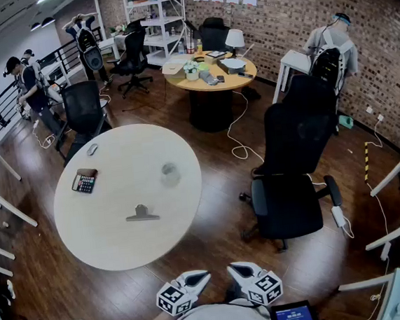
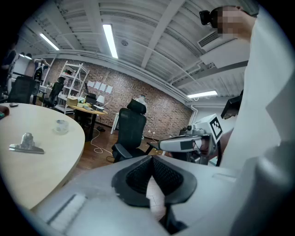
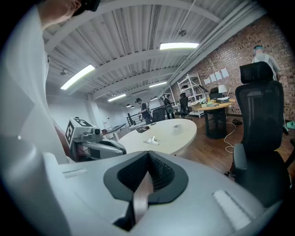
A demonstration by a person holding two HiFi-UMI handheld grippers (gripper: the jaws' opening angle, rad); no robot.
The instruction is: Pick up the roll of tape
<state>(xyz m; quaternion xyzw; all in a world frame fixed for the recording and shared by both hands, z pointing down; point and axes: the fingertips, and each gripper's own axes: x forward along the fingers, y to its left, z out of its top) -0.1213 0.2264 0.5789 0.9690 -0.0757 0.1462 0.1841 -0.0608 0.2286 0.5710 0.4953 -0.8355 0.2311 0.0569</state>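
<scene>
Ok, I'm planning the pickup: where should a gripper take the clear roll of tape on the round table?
Probably its near rim, from above: the roll of tape seems to lie flat on the round table, hole up, so one jaw inside and one outside could pinch the wall.

Closed left gripper (image 2: 151,159); tape roll (image 2: 61,125) beyond

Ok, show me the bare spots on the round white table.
Bare: the near edge of the table below the clip; the far part beyond the tape. Busiest: the left side, with calculator and mouse.
</scene>
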